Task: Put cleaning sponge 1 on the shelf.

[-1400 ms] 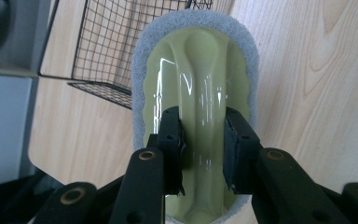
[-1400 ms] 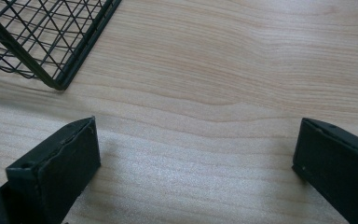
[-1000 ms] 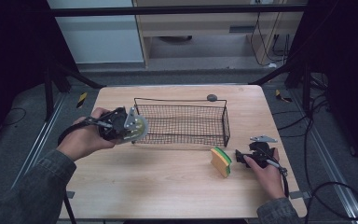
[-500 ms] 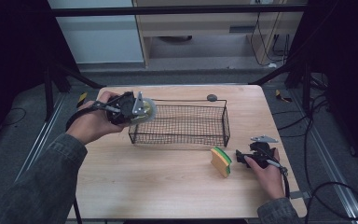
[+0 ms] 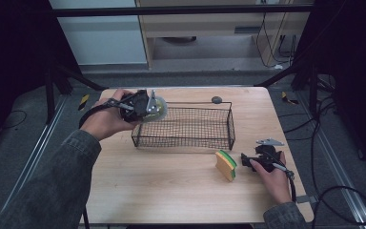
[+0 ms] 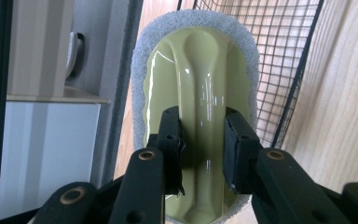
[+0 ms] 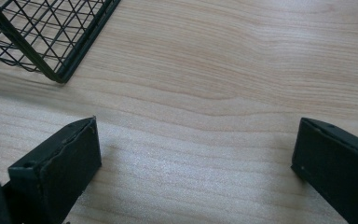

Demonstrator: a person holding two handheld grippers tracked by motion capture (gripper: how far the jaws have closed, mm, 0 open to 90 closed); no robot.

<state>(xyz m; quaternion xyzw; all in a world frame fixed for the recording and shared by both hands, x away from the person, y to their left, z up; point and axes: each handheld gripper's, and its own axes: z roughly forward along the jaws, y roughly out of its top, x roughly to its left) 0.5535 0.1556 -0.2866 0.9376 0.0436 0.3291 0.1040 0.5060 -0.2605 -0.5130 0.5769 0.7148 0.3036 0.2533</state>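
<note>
Your left gripper is clamped on a scrubbing pad with an olive-green plastic grip and a grey fibre rim. In the left gripper view, both black jaws pinch the raised ridge that runs down the middle of the green grip, one jaw on each side of it, and the grey rim stands out past the jaw tips. From the high view, you hold that scrubbing pad up at the left end of the black wire basket, over its near-left corner and above the rim; whether it touches the wire cannot be told.

Your right gripper rests low on the wooden table at the right side, under your right hand. In the right gripper view, its jaws stand wide apart with bare table between them and nothing held; a corner of the wire basket shows beyond its left jaw. A yellow sponge with a green scouring layer stands on its edge just beside that gripper's tips, between the gripper and the basket's near-right corner.

A small dark round object lies on the table behind the basket's far side
</note>
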